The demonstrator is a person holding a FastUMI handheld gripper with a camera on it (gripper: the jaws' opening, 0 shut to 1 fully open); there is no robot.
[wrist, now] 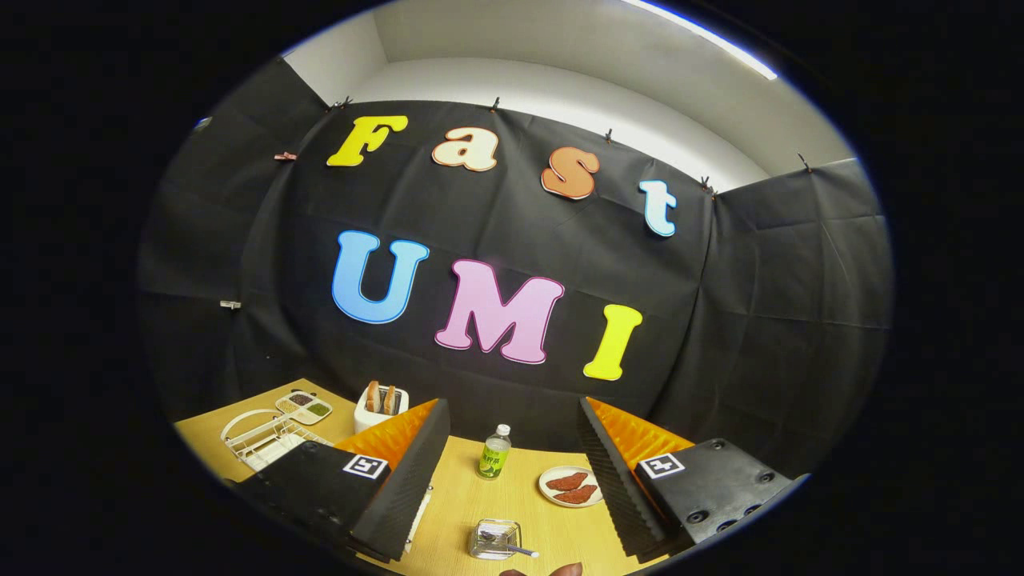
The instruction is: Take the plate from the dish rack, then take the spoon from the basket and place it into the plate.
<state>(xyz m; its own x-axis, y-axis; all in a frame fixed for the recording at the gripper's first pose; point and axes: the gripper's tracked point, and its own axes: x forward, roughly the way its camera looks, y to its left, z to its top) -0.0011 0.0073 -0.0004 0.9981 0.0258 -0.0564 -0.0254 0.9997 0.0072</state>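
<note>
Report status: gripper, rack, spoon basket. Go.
Gripper open, holding nothing, raised over table. Dish rack off beyond one finger; plate there not clear. Spoon in basket between fingers. Bottle stands just beyond.

Lighting came from a ceiling strip light (704, 36), blown out to white. It washed the pale upper wall (560, 96) evenly. The black cloth (760, 280) stayed dim, creases faintly lit. The wooden table (456, 488) was bright, warm, with soft short shadows. Focus was sharp centrally; strong fisheye bending and slight softness appeared toward the rim. The gripper (512, 472) fingers stood apart, well lit.
</note>
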